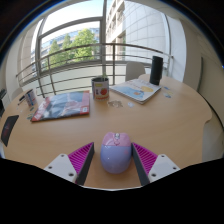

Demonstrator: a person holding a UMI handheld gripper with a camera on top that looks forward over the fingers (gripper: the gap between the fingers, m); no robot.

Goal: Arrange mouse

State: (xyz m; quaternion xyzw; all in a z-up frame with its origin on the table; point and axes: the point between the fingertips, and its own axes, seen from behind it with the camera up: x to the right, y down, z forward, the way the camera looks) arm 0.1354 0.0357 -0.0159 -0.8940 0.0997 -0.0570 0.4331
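A pale lilac computer mouse (115, 153) lies on the round wooden table (175, 125), near its front edge. It stands between the two fingers of my gripper (113, 147). The pink pads (80, 157) flank it on both sides, with a thin strip of table showing at each side. The gripper is open around the mouse. The mouse's near end is hidden below the fingers.
Beyond the mouse stand a red-and-white mug (100, 88), an open magazine (60, 105) to the left, papers (135, 91) to the right and a black cylinder (156, 68) at the back. A dark flat object (9, 130) lies at the table's left edge. A railing and window are behind.
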